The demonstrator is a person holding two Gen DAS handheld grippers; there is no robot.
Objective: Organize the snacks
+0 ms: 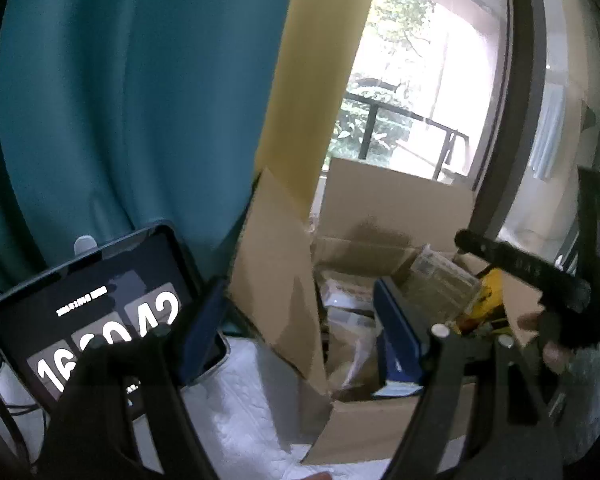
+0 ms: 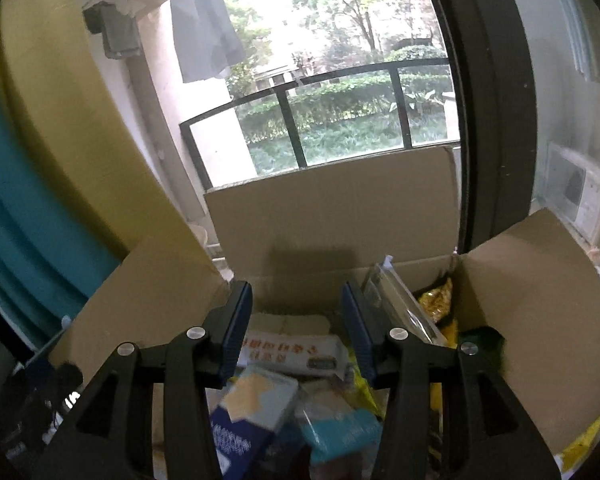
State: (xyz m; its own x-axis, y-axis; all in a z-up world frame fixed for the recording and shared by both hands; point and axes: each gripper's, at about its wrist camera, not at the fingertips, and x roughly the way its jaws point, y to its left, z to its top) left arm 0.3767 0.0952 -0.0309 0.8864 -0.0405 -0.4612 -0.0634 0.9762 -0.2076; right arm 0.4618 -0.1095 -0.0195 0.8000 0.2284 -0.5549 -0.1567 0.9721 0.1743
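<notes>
The right claw hangs with jaws apart and nothing between them over the cardboard box, whose snack packets lie just below, while the left claw gapes empty beside it.

- The right gripper is held over an open cardboard box, jaws apart with nothing between them.
- Snack packets are seen in the box — a white wrapped bar, a blue-and-white carton, a teal packet.
- A clear packet is propped just beside the right-hand finger; a yellow bag lies behind it.
- A balcony railing is visible through the window.
</notes>
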